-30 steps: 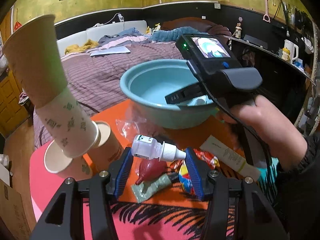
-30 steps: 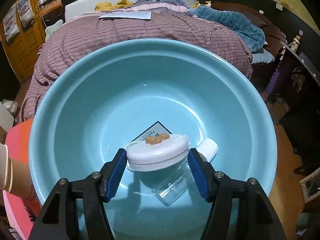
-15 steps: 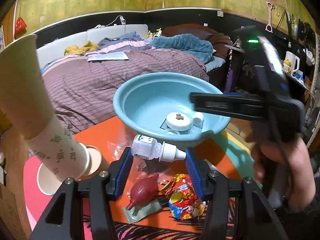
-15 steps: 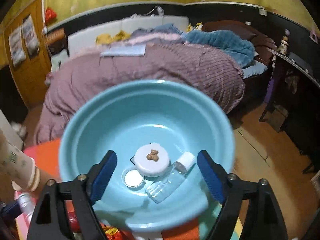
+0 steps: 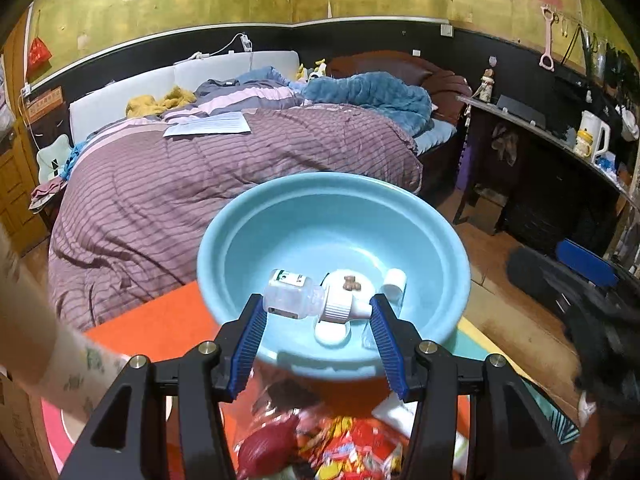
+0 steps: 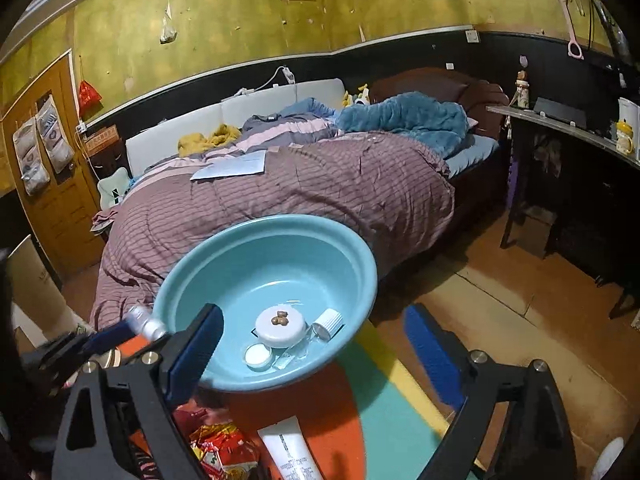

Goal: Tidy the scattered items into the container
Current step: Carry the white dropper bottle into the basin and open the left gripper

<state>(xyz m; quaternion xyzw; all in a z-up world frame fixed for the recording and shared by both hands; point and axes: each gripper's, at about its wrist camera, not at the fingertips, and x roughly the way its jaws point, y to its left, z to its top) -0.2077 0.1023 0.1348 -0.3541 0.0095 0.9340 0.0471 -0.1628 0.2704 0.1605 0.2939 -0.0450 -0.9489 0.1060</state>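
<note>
Withdrawn from the basin (image 6: 192, 280), right gripper (image 6: 316, 344) has opened empty; left gripper (image 5: 318, 320) clamps the dropper bottle (image 5: 296, 294).

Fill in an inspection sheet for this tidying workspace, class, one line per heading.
Surface: mat with orange, teal and yellow areas.
Job's things: blue basin holds a round white case, small jar and clear vial.
Clutter: white tube, red snack packets.
Grippers: left gripper shut on a small bottle; right gripper open, jaws just widened, nothing between them.
Cables: white charger lead above the bed.
Surroundings: bed, dark shelf.
</note>
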